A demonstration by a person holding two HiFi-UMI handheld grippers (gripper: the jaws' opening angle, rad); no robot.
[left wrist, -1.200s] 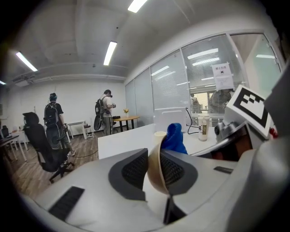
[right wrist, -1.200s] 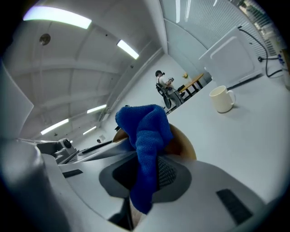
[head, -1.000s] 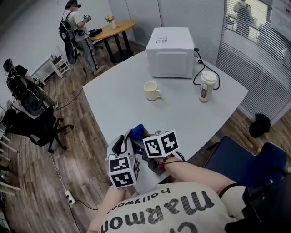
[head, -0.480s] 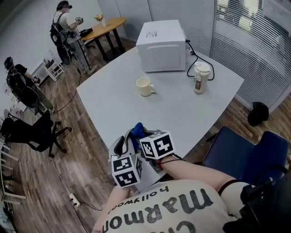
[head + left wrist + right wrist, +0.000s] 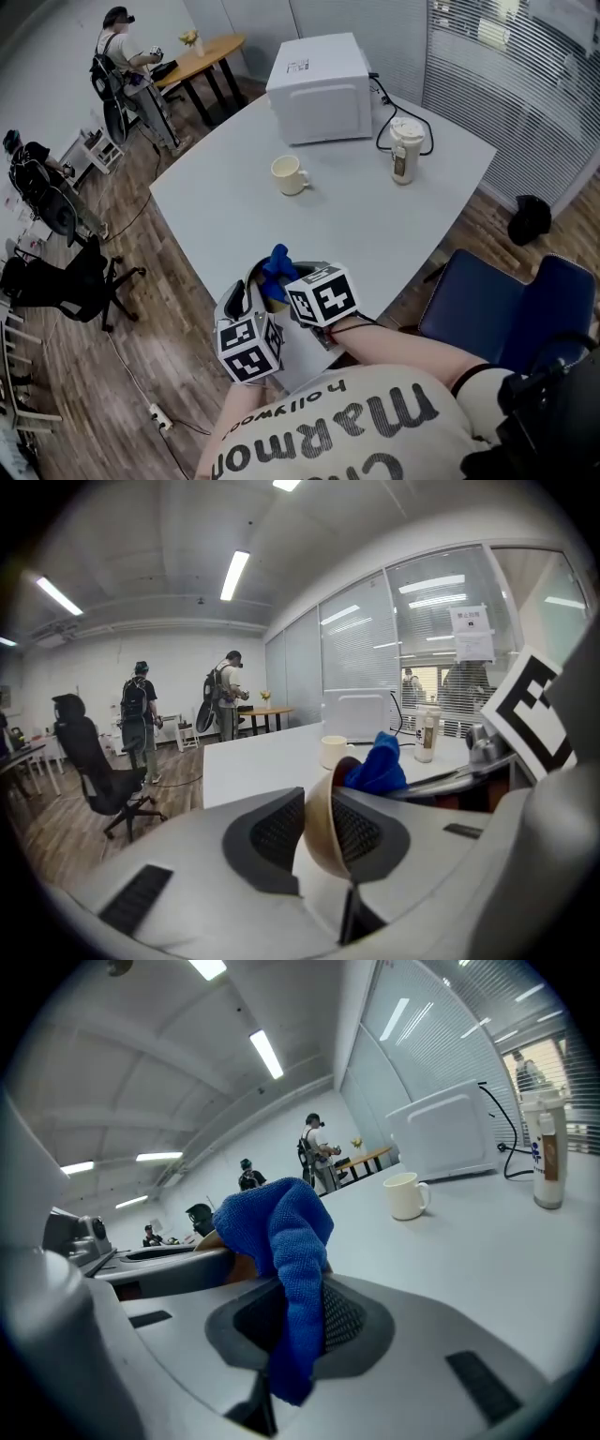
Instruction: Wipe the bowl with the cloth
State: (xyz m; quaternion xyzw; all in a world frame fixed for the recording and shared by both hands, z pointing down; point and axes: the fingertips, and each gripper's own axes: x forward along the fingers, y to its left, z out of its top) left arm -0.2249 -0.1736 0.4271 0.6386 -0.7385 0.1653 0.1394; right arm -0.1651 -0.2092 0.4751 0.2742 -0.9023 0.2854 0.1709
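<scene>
My left gripper (image 5: 323, 832) is shut on the rim of a tan bowl (image 5: 319, 841), which stands on edge between its jaws. A blue cloth (image 5: 378, 766) sits bunched inside the bowl's opening. My right gripper (image 5: 291, 1321) is shut on that cloth (image 5: 281, 1260), which hangs down between its pads and presses against the bowl (image 5: 246, 1267). In the head view both grippers are close together at the near edge of the white table (image 5: 356, 225). The cloth (image 5: 277, 263) shows just ahead of the right gripper (image 5: 281, 281), and the bowl is mostly hidden there.
On the table stand a white microwave (image 5: 314, 89), a cream mug (image 5: 287, 174) and a lidded cup (image 5: 403, 150). A blue chair (image 5: 487, 309) is at the right. People, black office chairs and a wooden table (image 5: 202, 56) are on the left, across the wooden floor.
My right gripper has shifted a little and rolled, with the cloth against the bowl. The left gripper has barely moved. The head view has swung, so the table items sit further left.
</scene>
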